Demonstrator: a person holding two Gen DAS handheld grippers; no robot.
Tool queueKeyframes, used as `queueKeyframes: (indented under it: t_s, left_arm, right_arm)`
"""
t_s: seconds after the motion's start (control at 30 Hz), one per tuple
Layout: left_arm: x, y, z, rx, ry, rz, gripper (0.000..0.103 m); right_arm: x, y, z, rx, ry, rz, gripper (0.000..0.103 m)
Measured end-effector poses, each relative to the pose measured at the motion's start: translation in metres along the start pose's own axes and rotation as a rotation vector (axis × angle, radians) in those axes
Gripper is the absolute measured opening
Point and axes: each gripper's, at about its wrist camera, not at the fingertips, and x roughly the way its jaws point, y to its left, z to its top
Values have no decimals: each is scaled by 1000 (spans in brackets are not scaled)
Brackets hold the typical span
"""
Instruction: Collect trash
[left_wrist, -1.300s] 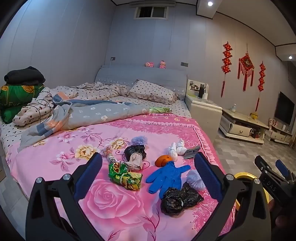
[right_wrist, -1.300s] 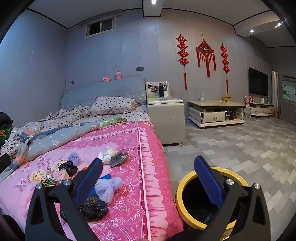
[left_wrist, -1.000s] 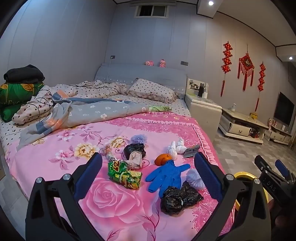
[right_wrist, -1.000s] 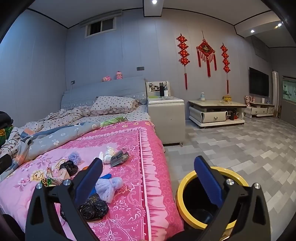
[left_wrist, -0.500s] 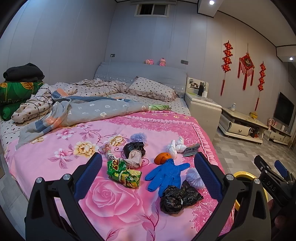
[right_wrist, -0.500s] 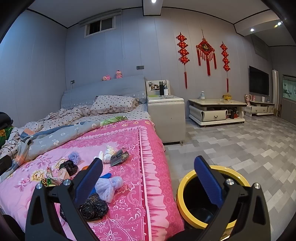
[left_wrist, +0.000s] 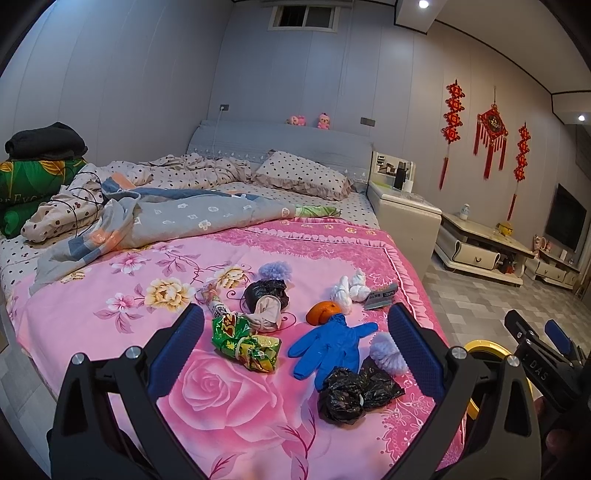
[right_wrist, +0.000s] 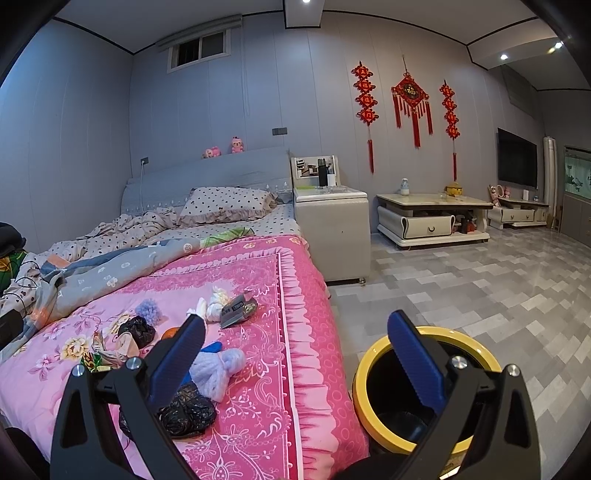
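Observation:
Trash lies scattered on the pink floral bedspread (left_wrist: 229, 398): a green snack wrapper (left_wrist: 245, 343), a blue glove (left_wrist: 330, 345), a crumpled black bag (left_wrist: 351, 393), an orange peel (left_wrist: 323, 312), white tissue wads (left_wrist: 349, 290) and a second black bag (left_wrist: 266, 291). My left gripper (left_wrist: 295, 354) hovers open above the near pieces, touching none. My right gripper (right_wrist: 295, 360) is open and empty over the bed's edge, between the black bag (right_wrist: 186, 408) and the yellow-rimmed bin (right_wrist: 373, 369) on the floor.
A grey quilt (left_wrist: 166, 218) and pillow (left_wrist: 306, 177) fill the far half of the bed. A white nightstand (right_wrist: 332, 229) stands at the bed's right, a low table (right_wrist: 428, 218) beyond it. Grey tiled floor (right_wrist: 480, 288) stretches right of the bin.
Both views have shifted only slightly; the left gripper drifted a little over the trash. Nothing was picked up or moved.

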Motion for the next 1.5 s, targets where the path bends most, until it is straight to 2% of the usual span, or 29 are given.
queueKeyframes:
  t_s: [1.5]
  left_arm:
    - [5, -1, -6, -5, 13, -1, 96]
  right_arm:
    - [5, -1, 0, 12, 34, 20, 96]
